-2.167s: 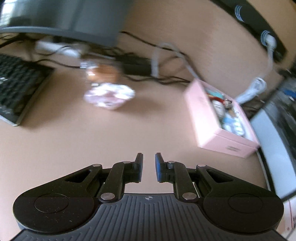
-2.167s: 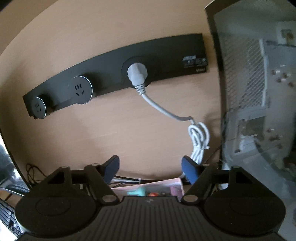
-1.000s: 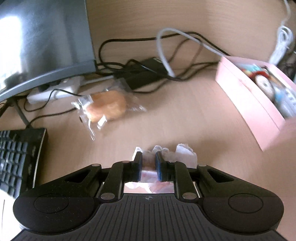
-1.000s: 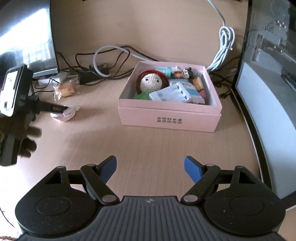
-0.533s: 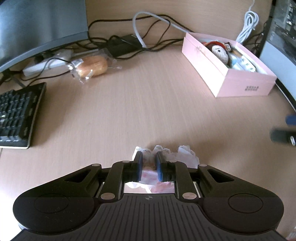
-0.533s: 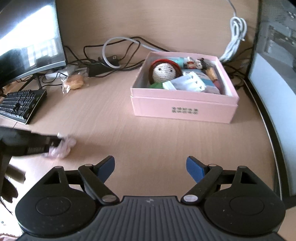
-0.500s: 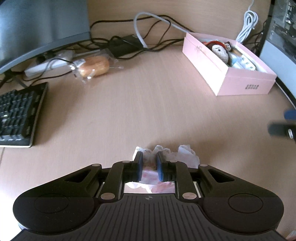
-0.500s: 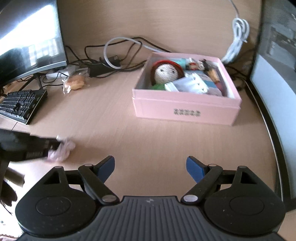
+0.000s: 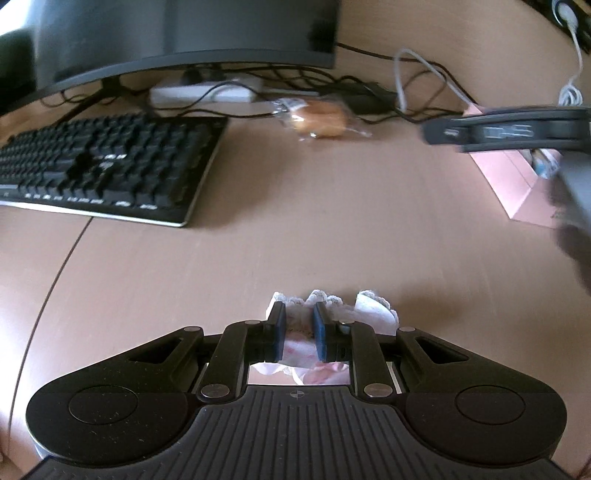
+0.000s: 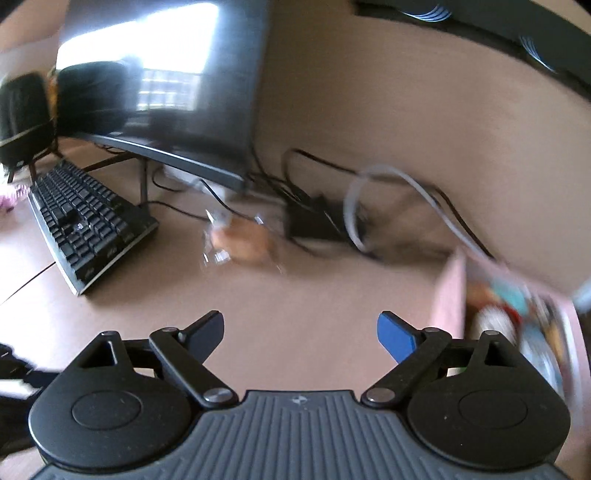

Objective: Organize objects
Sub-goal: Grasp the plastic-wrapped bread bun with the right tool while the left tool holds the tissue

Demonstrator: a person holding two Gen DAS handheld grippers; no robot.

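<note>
My left gripper [image 9: 298,325] is shut on a crumpled pink-and-white wrapper [image 9: 373,310] and holds it just above the wooden desk. A wrapped bun [image 9: 319,120] lies near the cables at the back; it also shows blurred in the right wrist view [image 10: 242,240]. The pink box [image 9: 511,186] of small items sits at the right; in the right wrist view its near wall [image 10: 448,295] is at the right edge. My right gripper [image 10: 300,326] is open and empty, above the desk, facing the bun. It shows blurred in the left wrist view [image 9: 498,129].
A black keyboard [image 9: 99,166] lies at the left, also in the right wrist view [image 10: 85,225]. A dark monitor [image 9: 166,33] stands behind it. Tangled cables and a black adapter [image 10: 314,221] lie along the back wall. A white power strip [image 9: 203,94] sits under the monitor.
Both grippers have swung left. My left gripper, still holding the wrapper, now faces the keyboard. My right gripper has moved forward, from facing the pink box to facing the bun.
</note>
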